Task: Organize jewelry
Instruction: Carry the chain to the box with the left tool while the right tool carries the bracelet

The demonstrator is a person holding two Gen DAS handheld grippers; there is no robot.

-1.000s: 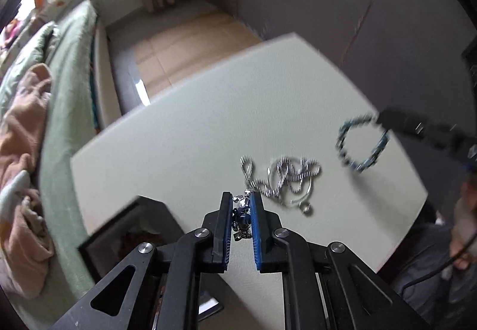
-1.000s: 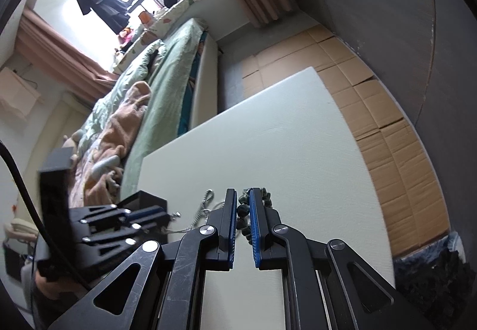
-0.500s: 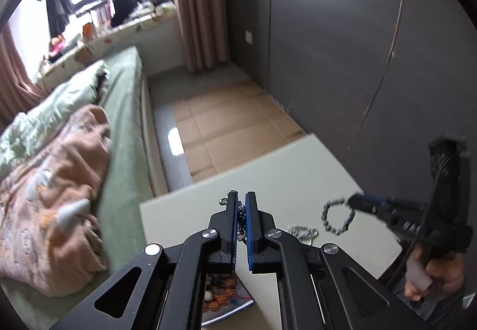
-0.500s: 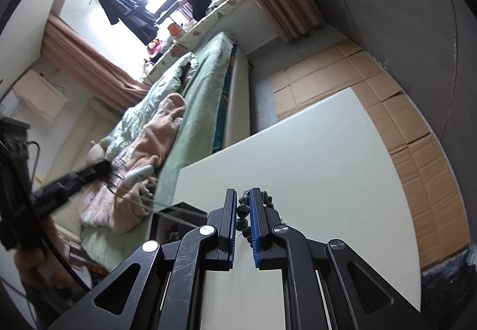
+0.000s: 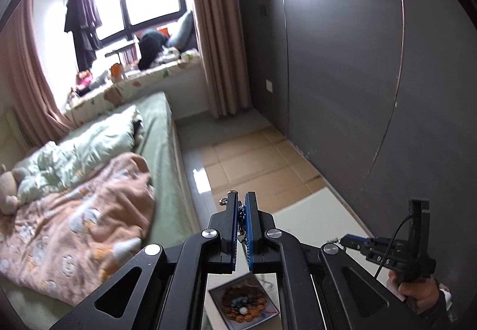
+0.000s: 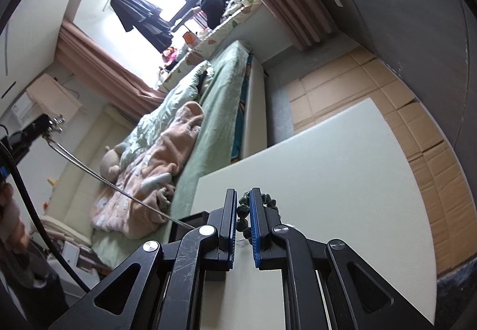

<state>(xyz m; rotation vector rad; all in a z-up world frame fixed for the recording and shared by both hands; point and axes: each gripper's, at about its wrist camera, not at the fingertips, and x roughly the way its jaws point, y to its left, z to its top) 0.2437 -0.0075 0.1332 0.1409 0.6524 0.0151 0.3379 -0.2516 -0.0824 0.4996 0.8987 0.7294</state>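
Observation:
My left gripper [image 5: 241,205] is shut on a silver chain necklace [image 5: 242,236] and holds it high above the white table [image 5: 322,208]. In the right wrist view the chain [image 6: 119,190] hangs taut from the left gripper [image 6: 44,124] down toward the black jewelry box [image 6: 190,228]. My right gripper [image 6: 243,196] is shut on a dark green bead bracelet [image 6: 243,211] above the table [image 6: 328,181]. The right gripper also shows in the left wrist view [image 5: 345,240]. An open box with orange beads [image 5: 244,306] lies below the left gripper.
A bed with green and pink bedding [image 5: 89,196] runs along the table's left side. A dark wall [image 5: 357,76] stands on the right. Cardboard sheets [image 5: 259,163] cover the floor beyond the table.
My left gripper has risen far off the table, pulling the silver chain up with it. The right gripper has lifted slightly, still holding the green bracelet.

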